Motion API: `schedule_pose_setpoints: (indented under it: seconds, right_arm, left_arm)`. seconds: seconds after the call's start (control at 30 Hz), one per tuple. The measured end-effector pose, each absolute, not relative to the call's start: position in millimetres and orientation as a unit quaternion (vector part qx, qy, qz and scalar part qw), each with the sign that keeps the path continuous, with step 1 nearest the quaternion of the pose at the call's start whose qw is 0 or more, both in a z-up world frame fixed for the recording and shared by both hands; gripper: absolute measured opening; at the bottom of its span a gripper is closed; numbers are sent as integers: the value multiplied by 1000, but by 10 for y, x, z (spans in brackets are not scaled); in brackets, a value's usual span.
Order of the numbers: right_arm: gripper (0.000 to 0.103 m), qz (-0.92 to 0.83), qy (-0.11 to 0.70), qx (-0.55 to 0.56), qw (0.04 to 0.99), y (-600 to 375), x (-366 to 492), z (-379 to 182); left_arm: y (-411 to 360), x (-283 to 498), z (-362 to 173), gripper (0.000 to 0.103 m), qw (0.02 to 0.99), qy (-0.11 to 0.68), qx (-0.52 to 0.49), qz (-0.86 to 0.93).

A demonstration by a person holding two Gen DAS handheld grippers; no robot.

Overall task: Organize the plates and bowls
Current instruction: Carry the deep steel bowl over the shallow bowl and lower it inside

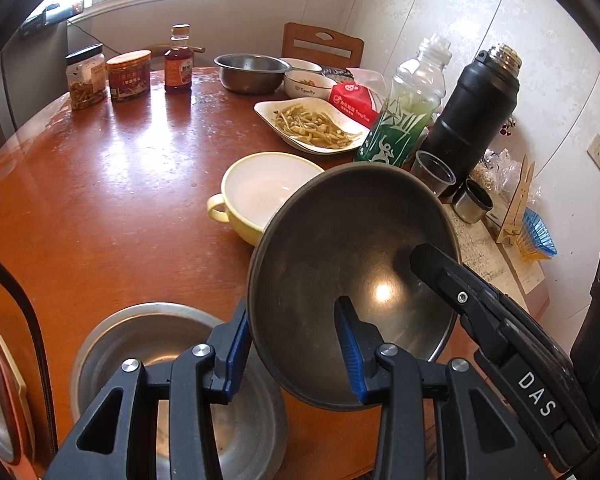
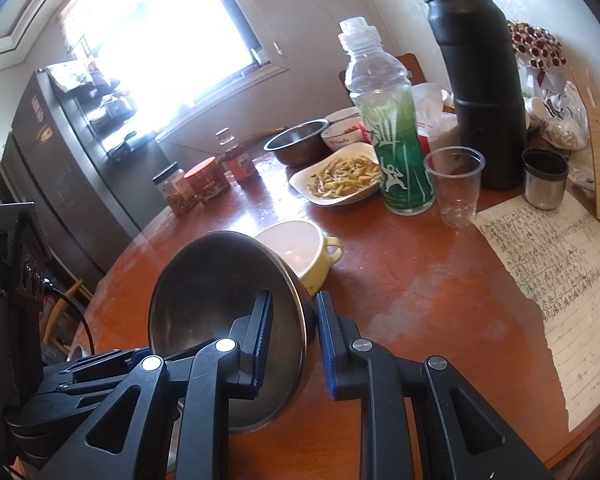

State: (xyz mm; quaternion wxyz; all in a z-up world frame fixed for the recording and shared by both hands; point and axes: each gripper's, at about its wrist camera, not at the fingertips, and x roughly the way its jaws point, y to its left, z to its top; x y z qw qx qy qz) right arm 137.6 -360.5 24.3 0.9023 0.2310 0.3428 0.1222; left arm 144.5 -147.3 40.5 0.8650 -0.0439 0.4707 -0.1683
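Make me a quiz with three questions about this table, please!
1. Where is the yellow cup? A: just behind the steel bowl. B: on the paper. C: on a plate.
2. What colour is the tall flask? A: red. B: black. C: white.
3. How is the steel bowl? A: flat on the table. B: upside down. C: tilted, rim clamped by the right gripper.
Answers: 1 A, it peeks over the bowl's rim. 2 B, its body is black. 3 C, the pads pinch its rim and it leans.
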Motion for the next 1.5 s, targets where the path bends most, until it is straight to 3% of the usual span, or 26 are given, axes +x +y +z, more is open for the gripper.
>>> schedule_pose_setpoints:
  seconds: [0.87,1.5]
  right_arm:
    - [24,196,359,186,893,-2692,997,400]
    - [24,208,378,169,886,-2558,826,287]
  left_arm:
    - [-521,892,452,40,875,464,-75,-114]
    - [-426,744,303,40,865,487,-64,-103]
